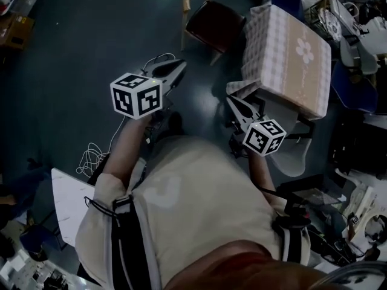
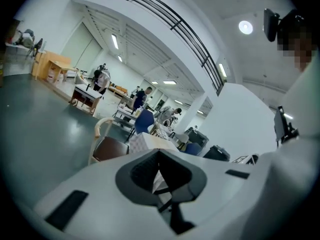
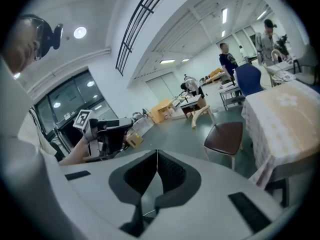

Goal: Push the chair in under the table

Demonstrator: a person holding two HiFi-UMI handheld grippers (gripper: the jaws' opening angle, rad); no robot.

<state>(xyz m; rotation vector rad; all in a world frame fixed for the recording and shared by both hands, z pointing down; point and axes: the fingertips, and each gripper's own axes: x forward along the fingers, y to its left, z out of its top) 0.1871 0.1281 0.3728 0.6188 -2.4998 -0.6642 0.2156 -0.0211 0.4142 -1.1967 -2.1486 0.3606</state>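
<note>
**Head view: chair not yet under the table, both grippers closed and short of it**

The chair (image 1: 213,18), with a dark red seat and a curved wooden back, stands on the dark floor near one corner of the table (image 1: 284,47), which is draped in a checked cloth. The seat faces the table and the back is on the far side. The seat looks to be outside the table edge, so the push seems not yet begun.

The left gripper (image 1: 179,66) and the right gripper (image 1: 232,101) both point toward the chair, apart from it. Each gripper view shows the jaws pressed together with nothing between them.

The risks, as a judgement:
- The closed jaw tips are narrow. They could slide off the rounded back and leave the chair skewed.
- A push away from the chair's middle would probably swing it round, so that a leg meets a table leg.
- The hanging cloth could catch on the seat and be dragged along.
- A loose white cable (image 1: 91,156) lies on the floor by the person, a possible snag underfoot.
</note>
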